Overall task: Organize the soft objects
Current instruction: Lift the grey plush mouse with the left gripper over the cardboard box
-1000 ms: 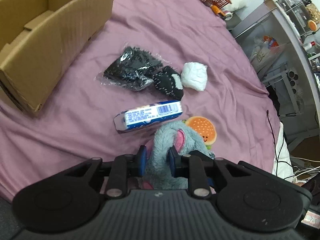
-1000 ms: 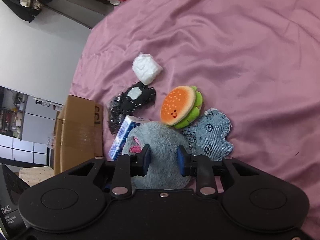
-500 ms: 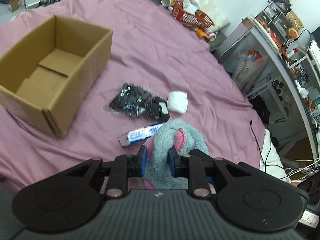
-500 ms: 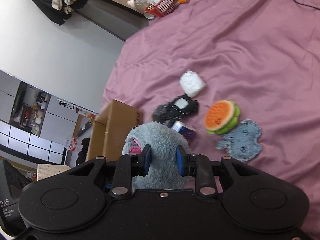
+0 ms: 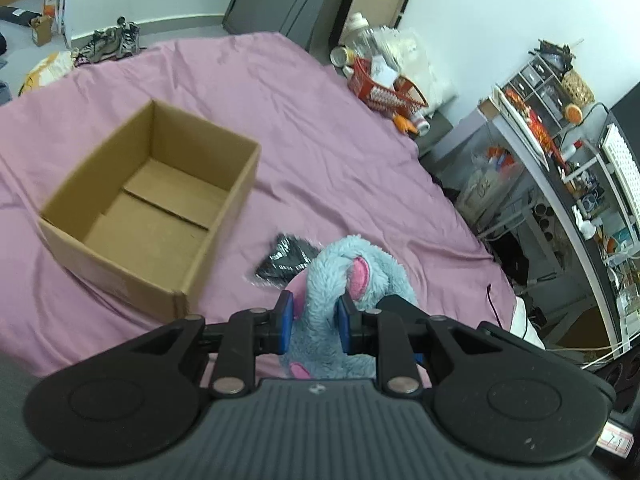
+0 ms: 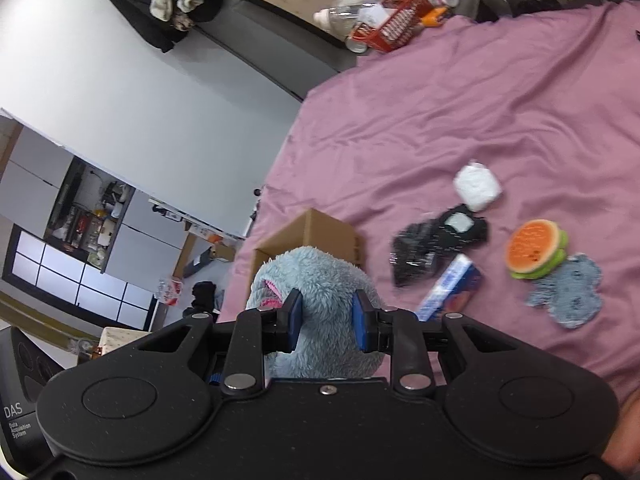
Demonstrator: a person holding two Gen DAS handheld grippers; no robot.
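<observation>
Since a second ago I've lifted the plush toy (image 5: 344,280) clear of the bed: earlier it lay down among the other items with the burger toy and tissue pack right at the jaws, now both views look from higher up and the pile sits well beyond the tips. Both grippers remain clamped on it, same squeeze as before. Left gripper (image 5: 316,322) has its blue pads pressed into the fluffy grey-blue body, pink ear just ahead of the jaws. Right gripper (image 6: 326,320) pinches another part of the same toy, fur bulging between and past its pads.

My read: pickup done, carry phase on; next comes the drop into the cardboard box (image 5: 160,184).

Left view shows the box open and empty, ahead and to the left of the jaws, well apart from the toy. It also shows a black plastic bag (image 5: 286,258) just past the tips; everything else is hidden behind the toy. Right view shows only a corner of the box behind the toy, but gives what's left to sort on the purple sheet (image 6: 480,100), ahead-right of the jaws: white bundle (image 6: 476,186), burger toy (image 6: 534,248), denim piece (image 6: 568,296), tissue pack (image 6: 452,290).
</observation>
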